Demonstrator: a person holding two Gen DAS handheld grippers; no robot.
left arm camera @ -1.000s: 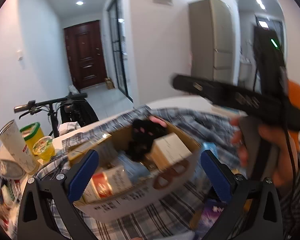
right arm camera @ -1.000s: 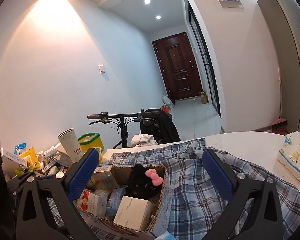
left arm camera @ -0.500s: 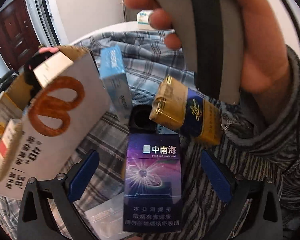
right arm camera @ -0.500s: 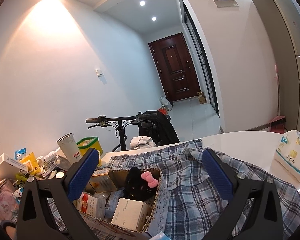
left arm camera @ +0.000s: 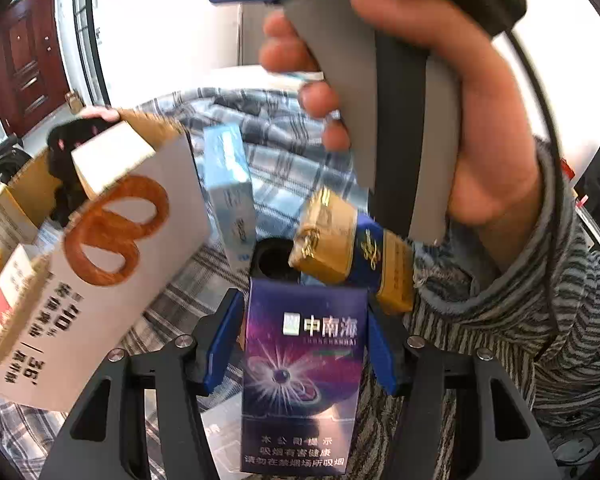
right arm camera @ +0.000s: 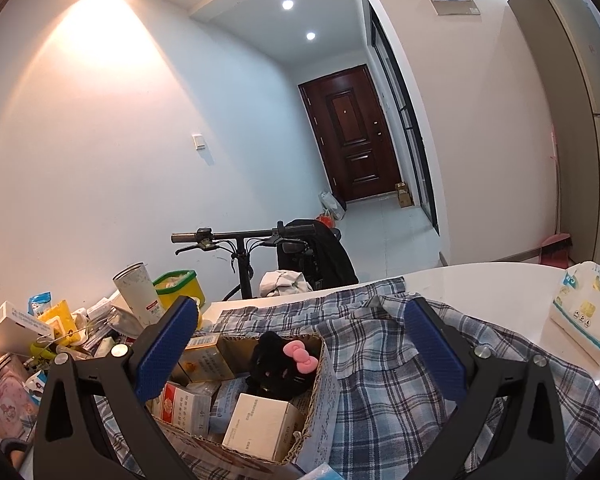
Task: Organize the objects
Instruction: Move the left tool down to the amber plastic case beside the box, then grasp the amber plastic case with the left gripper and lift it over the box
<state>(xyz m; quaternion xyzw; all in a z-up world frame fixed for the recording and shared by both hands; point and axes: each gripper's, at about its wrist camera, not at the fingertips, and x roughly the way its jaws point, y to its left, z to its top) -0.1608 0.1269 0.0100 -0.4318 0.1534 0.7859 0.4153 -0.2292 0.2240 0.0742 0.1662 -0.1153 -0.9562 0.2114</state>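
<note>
My left gripper point(left arm camera: 302, 340) is shut on a purple cigarette pack point(left arm camera: 302, 376) with white Chinese lettering, its blue pads against both sides. Just beyond lie a gold and blue cigarette pack point(left arm camera: 352, 256), a light blue box point(left arm camera: 230, 188) and a black round-holed item point(left arm camera: 274, 260) on the plaid cloth point(left arm camera: 268, 140). A cardboard box point(left arm camera: 100, 248) full of small packages stands at the left. My right gripper point(right arm camera: 300, 348) is open and empty, held above the same cardboard box point(right arm camera: 316, 412), which holds a black plush with a pink bow point(right arm camera: 280, 364).
The hand holding the right gripper fills the upper right of the left wrist view point(left arm camera: 440, 100). Clutter of packets, a paper cup point(right arm camera: 138, 296) and a yellow tub point(right arm camera: 180, 292) crowd the table's left. A tissue pack point(right arm camera: 584, 312) lies at the right. A bicycle point(right arm camera: 252, 248) stands behind the table.
My left gripper swung down from above the box to the cloth and closed on the purple cigarette pack. My right gripper stayed open and barely moved.
</note>
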